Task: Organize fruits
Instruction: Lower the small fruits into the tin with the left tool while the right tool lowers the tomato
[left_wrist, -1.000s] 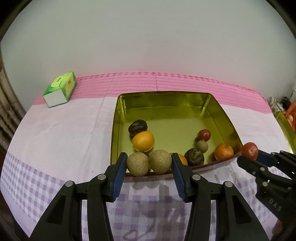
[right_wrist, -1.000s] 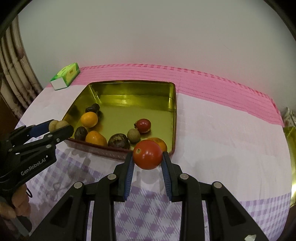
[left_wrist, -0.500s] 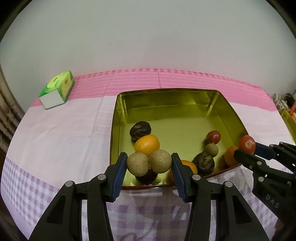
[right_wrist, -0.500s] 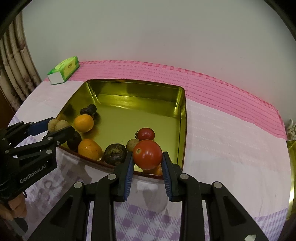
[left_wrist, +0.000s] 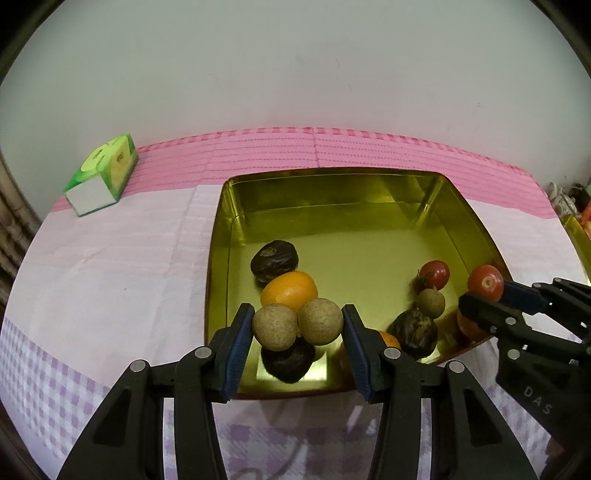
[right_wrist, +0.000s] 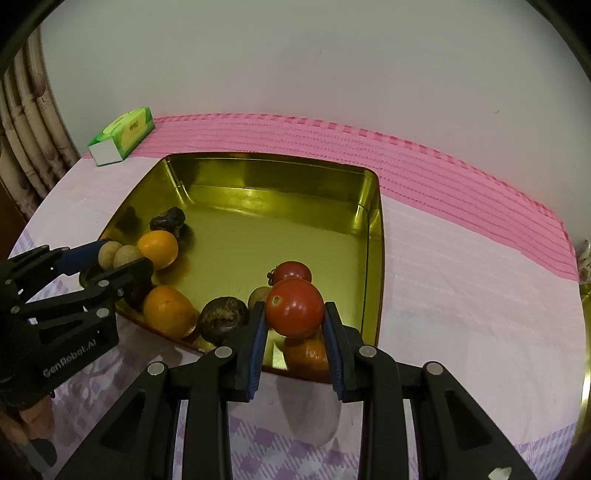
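Left gripper (left_wrist: 297, 325) clamps two longans (left_wrist: 297, 325); right gripper (right_wrist: 294, 317) clamps tomato (right_wrist: 294, 308) over tray (right_wrist: 373, 236)

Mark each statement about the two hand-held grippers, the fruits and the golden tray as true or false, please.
1. The left hand-held gripper holds two tan round fruits side by side. True.
2. The right hand-held gripper is empty. False: it is shut on a red tomato.
3. The golden tray already contains fruit. True: oranges, dark fruits, a small tomato and a small tan fruit lie in it.
4. The green box sits inside the tray. False: it lies on the tablecloth, apart from the tray.
5. Every orange is gripped. False: the oranges lie loose in the tray.
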